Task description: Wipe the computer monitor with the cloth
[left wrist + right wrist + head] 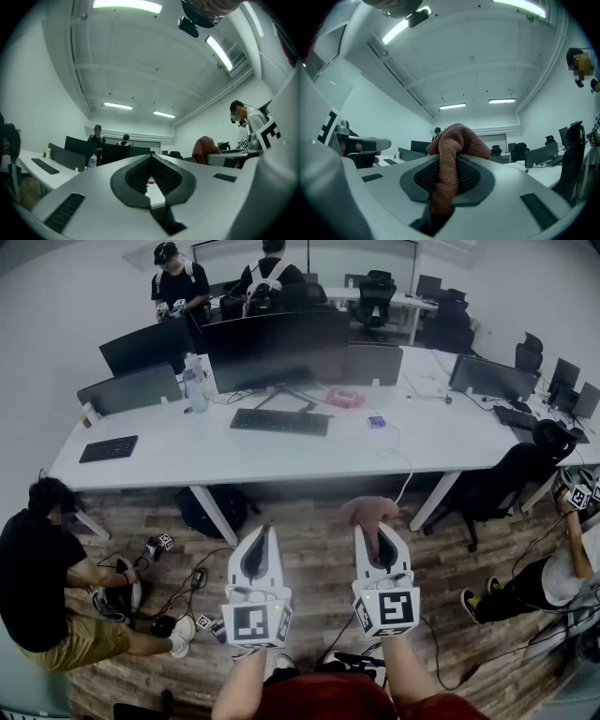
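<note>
The large curved black monitor (pixel 277 348) stands at the middle of the white desk (pixel 281 451), its screen dark. Both grippers hover over the wooden floor, short of the desk's front edge. My right gripper (pixel 378 538) is shut on a reddish-brown cloth (pixel 370 512); in the right gripper view the cloth (pixel 457 140) bulges above the jaws and hangs down between them. My left gripper (pixel 263 532) is beside it on the left, its jaws closed tip to tip with nothing held (pixel 151 158). The cloth (pixel 205 147) also shows at the right of the left gripper view.
On the desk are a keyboard (pixel 280 421), a water bottle (pixel 195 382), a pink item (pixel 345 398) and more monitors (pixel 131 388). A person (pixel 47 568) sits on the floor at left, another (pixel 553 568) at right. A black office chair (pixel 511 479) stands by the desk's right end.
</note>
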{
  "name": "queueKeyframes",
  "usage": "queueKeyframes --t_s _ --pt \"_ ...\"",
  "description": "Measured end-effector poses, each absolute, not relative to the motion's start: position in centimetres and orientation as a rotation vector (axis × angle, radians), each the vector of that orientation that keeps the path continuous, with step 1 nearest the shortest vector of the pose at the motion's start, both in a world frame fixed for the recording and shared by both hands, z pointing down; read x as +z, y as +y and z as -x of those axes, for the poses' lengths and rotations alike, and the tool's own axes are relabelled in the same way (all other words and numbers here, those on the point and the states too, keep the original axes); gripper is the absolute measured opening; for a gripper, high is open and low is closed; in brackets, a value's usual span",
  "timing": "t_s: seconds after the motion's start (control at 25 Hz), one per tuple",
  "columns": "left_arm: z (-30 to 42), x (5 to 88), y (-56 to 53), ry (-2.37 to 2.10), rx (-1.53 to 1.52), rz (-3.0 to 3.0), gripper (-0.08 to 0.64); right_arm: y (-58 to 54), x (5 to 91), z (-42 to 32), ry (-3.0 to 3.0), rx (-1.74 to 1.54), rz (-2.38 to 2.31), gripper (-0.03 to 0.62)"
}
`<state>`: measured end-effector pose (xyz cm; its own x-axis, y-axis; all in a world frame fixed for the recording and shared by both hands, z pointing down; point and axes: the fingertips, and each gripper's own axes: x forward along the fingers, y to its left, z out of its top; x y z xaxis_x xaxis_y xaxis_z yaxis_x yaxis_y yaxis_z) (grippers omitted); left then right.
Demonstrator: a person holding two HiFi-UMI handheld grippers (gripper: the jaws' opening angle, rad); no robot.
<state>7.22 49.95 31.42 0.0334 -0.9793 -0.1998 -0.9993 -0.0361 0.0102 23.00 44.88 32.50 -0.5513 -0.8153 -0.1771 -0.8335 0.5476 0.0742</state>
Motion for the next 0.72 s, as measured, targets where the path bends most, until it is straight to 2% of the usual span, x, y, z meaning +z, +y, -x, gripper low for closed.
queueKeyframes --t_s 0.72 --pt "-10.9 31.5 47.1 2.101 0.235 2.167 0.023 42.2 33.1 -25.8 2.666 0.162 1.374 0.078"
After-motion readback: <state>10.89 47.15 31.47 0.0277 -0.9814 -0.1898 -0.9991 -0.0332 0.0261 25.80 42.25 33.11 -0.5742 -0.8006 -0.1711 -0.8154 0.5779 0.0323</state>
